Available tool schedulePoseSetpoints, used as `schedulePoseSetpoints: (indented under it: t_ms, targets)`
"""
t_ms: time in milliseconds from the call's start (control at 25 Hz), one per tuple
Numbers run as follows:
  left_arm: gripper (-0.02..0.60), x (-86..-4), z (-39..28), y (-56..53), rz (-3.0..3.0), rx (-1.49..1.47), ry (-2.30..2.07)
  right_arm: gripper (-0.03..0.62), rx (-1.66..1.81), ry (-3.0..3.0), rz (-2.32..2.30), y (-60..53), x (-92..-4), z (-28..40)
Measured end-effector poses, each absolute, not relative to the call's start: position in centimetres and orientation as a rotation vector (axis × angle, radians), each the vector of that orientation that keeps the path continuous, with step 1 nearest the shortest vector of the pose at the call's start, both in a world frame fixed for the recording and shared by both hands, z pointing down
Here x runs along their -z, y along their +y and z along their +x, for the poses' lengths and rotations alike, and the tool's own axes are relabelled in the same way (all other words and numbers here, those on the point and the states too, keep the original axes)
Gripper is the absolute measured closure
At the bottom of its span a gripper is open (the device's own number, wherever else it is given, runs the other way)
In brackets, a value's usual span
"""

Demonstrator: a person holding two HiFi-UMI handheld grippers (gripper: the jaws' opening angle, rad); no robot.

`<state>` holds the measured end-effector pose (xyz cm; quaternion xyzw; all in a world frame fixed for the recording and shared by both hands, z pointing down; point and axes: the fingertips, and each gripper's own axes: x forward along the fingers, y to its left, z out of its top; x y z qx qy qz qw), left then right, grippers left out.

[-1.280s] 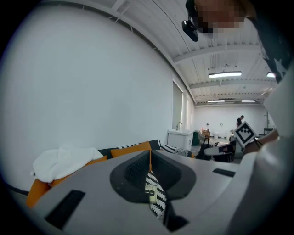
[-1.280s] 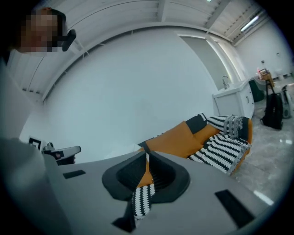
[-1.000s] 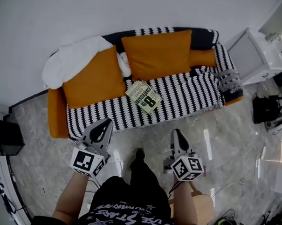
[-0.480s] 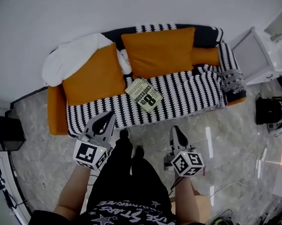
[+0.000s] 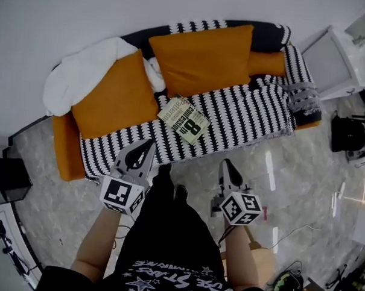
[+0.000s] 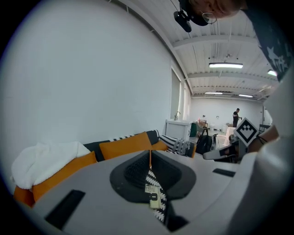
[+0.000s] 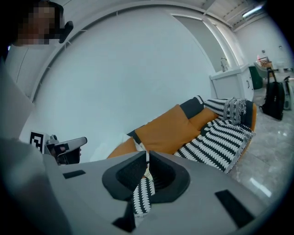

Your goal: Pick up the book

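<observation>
The book [image 5: 184, 119] lies on the sofa [image 5: 250, 114] seat near its front edge, one cushion [image 5: 204, 58] behind it, another cushion [image 5: 115, 97] to its left, a blanket [image 5: 77, 77] at the sofa's left end.

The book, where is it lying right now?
In the head view the book lies flat on the sofa's striped seat, near its middle, just in front of the orange cushions.

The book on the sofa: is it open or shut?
Shut: the book lies flat on the striped throw, printed front cover up.
</observation>
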<state>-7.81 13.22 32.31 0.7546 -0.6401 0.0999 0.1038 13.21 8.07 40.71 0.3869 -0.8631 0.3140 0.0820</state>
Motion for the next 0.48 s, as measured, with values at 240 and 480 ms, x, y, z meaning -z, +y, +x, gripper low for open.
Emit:
schedulePoseSetpoints:
  t_ms: [240, 480]
  targets:
    - [0.565, -35.4, -9.9, 8.2, 2.259, -0.302, -1.784, 0.56, -0.983, -2.52, 1.214, 4.9, -44.0, 12.1]
    - [0.565, -40.4, -11.9, 3.9, 2.286, -0.414, -1.682, 0.562, -1.125, -2.391, 1.408, 0.9, -48.9, 10.8]
